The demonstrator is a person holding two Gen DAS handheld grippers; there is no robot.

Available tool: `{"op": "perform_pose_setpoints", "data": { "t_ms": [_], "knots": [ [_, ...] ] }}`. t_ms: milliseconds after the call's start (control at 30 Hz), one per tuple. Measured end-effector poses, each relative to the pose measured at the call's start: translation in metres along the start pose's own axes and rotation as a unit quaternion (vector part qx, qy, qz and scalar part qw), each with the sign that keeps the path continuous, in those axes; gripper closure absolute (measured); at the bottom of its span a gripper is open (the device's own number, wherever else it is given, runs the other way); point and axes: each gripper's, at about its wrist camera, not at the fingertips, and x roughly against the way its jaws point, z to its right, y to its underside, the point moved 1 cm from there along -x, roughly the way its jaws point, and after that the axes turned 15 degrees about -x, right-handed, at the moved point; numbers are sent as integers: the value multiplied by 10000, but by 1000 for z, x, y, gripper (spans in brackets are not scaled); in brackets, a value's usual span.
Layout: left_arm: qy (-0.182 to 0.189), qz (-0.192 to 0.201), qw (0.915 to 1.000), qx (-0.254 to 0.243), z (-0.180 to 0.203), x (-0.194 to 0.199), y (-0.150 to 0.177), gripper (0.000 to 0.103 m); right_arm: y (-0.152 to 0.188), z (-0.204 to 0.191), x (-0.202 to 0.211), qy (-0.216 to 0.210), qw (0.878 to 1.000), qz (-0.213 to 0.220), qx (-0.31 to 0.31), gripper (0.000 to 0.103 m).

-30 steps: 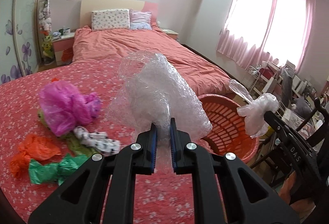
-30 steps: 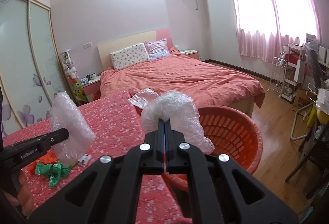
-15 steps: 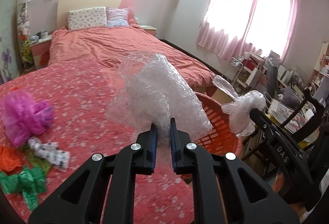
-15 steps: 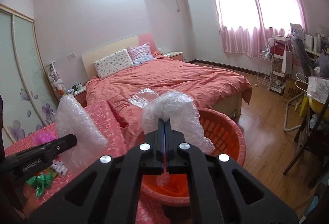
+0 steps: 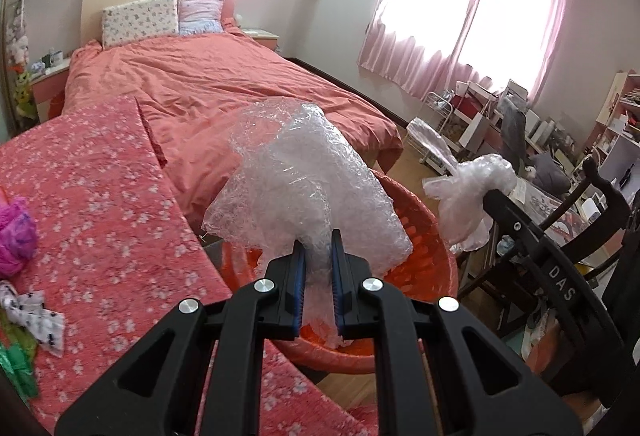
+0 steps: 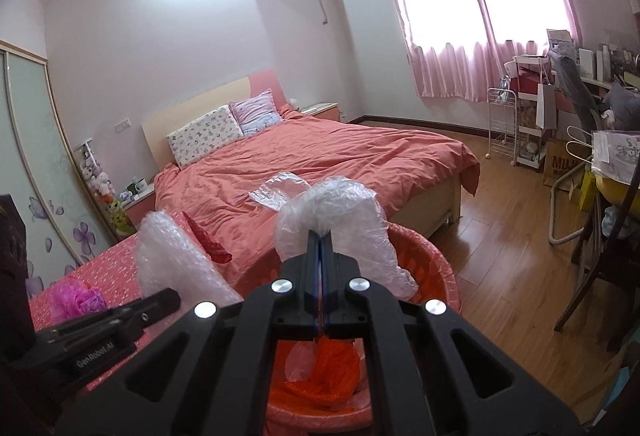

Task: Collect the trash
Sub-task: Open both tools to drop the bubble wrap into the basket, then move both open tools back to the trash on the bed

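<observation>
Left wrist view: one left gripper (image 5: 318,248) clamps one bubble-wrap wad (image 5: 304,188); one right gripper (image 6: 321,236), jaws fully closed, pinches one clear plastic bag (image 6: 336,212); one orange basket (image 6: 436,260) below.

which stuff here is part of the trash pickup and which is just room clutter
Part of the job:
- bubble wrap in the left gripper
- clear plastic bag in the right gripper
- red basket
- magenta bag on the flowered cloth

Just lying about:
- bed
- pillows
- white rack
</observation>
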Motion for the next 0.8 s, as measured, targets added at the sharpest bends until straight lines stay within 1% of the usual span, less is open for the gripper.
{"op": "perform_pose_setpoints", "data": {
  "t_ms": [233,267,300,333,367,400,433,467,500,533,633,700,800],
  "knots": [
    [52,-121,9999,-35,7,-15,0,91,-5,9,-14,13,9999,-31,-96,100],
    [60,-152,9999,-31,8,-18,0,91,-5,10,-16,4,9999,-43,-112,98],
    [67,-184,9998,-16,7,-20,-1,90,-5,11,-18,-16,9999,-62,-130,96],
    [58,-226,9997,15,7,-23,0,88,-6,11,-21,-12,9999,-64,-155,96],
    [68,-261,9996,34,7,-26,1,83,-7,12,-23,-13,9998,-68,-179,96],
    [58,-297,9995,53,6,-27,1,80,-8,13,-26,-31,9997,-105,-208,93],
    [44,-323,9994,71,5,-29,3,72,-8,14,-30,-42,9996,-158,-239,91],
    [-6,-359,9993,81,4,-30,5,64,-7,14,-33,-36,9995,-180,-263,84],
    [-56,-380,9992,95,2,-30,6,60,-7,15,-36,-30,9994,-207,-293,76],
    [-79,-403,9991,112,1,-31,8,59,-7,15,-39,-22,9993,-219,-293,74],
    [-206,-504,9984,178,-6,-31,13,59,-5,14,-42,73,9994,-228,-242,71],
    [-328,-521,9979,211,-13,-25,18,59,-1,14,-39,122,9995,-200,-194,61],
    [-548,-493,9971,191,-21,-13,23,58,6,13,-36,221,9996,-162,-11,54]
  ]
}}
